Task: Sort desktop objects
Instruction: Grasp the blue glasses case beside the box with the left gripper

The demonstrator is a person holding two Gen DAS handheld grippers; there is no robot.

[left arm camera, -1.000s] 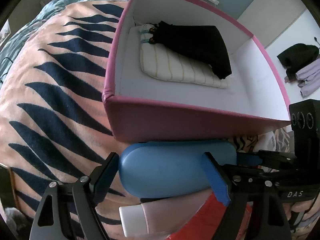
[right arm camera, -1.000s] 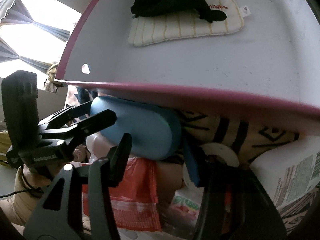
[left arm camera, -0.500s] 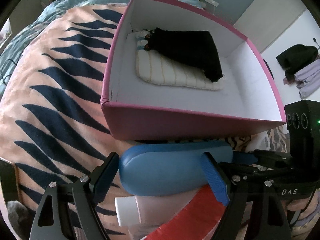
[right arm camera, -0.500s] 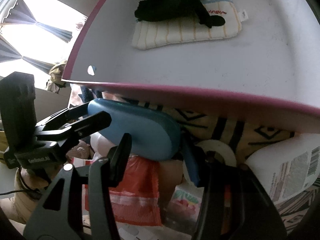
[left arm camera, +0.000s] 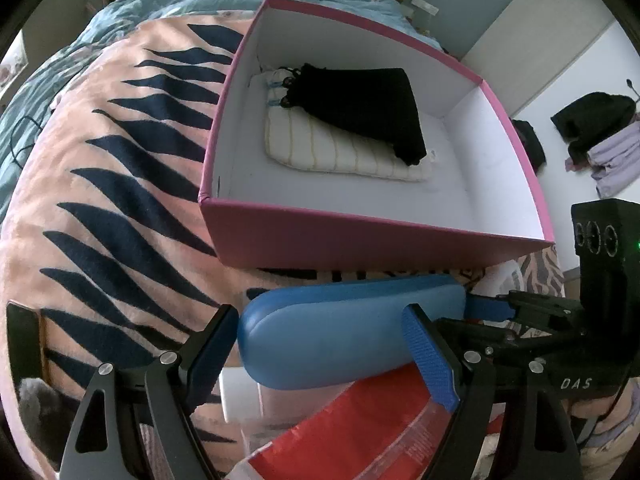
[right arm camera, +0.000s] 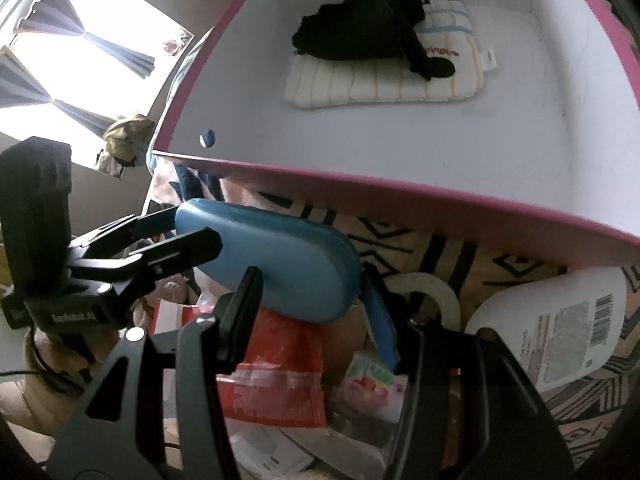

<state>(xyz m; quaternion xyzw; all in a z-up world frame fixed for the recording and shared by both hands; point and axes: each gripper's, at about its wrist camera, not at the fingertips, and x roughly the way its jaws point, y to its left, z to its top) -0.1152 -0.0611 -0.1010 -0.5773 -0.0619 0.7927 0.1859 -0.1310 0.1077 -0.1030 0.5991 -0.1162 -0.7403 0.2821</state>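
A blue oval case (left arm camera: pixel 344 332) is held by both grippers, one at each end, raised above a pile of loose items. My left gripper (left arm camera: pixel 320 340) is shut on its left end; my right gripper (right arm camera: pixel 312 292) is shut on its other end (right arm camera: pixel 280 256). A pink box with white inside (left arm camera: pixel 360 236) stands just beyond the case. In the box lie a striped cream pouch (left arm camera: pixel 340 152) and a black cloth bag (left arm camera: pixel 360 104) on top of it. The box shows in the right wrist view too (right arm camera: pixel 400 184).
Below the case lie a red packet (left arm camera: pixel 360 432), a white-capped pink bottle (left arm camera: pixel 240 396), a white bottle with a label (right arm camera: pixel 560 320), a tape roll (right arm camera: pixel 436 292) and a small printed packet (right arm camera: pixel 368 376). All rest on a peach blanket with dark stripes (left arm camera: pixel 100 200).
Both grippers have lifted the blue case upward and drawn back a little from the pink box. More of the box's inside now shows.
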